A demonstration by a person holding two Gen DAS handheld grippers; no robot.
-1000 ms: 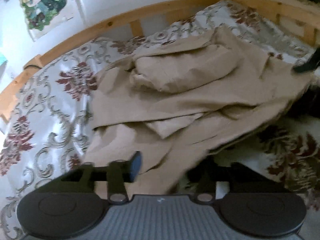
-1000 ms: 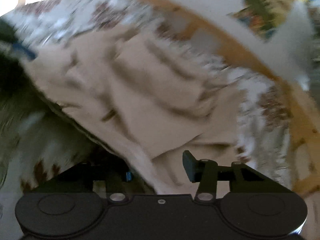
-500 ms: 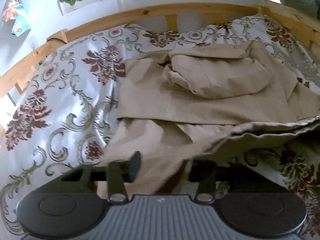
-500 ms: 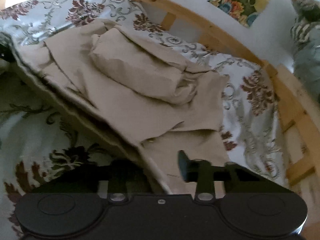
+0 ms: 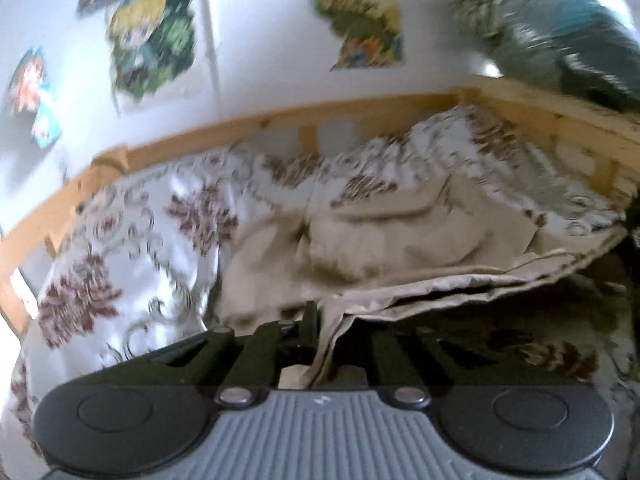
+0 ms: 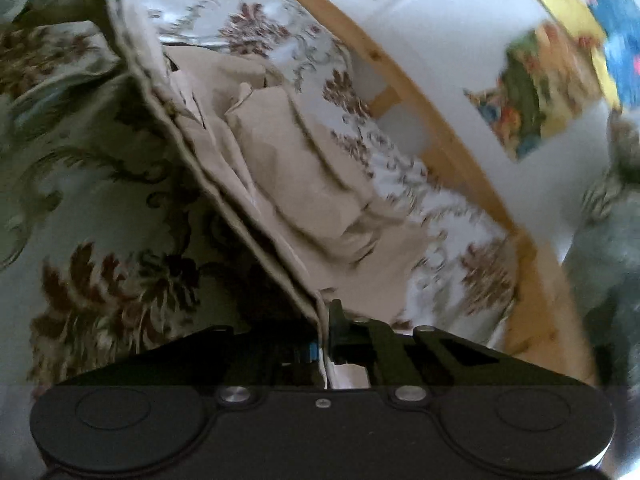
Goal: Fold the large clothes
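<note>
Garment [image 5: 360, 248], beige, lay rumpled on bed [image 5: 132, 240]. Left gripper [image 5: 320, 320] and right gripper [image 6: 324, 320] each pinched its lifted near hem, stretched between them. Fold looked barely begun; rest uneven.

The beige garment [image 5: 384, 240] hangs by its hem, pinched in both my tongs, the edge stretched taut between them; beyond, its crumpled bulk [image 6: 304, 184] lies bunched on the bed.

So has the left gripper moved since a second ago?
Yes. The left gripper has lifted and tilted up: the wooden bed rail sits lower in its view, with more wall posters showing.
</note>
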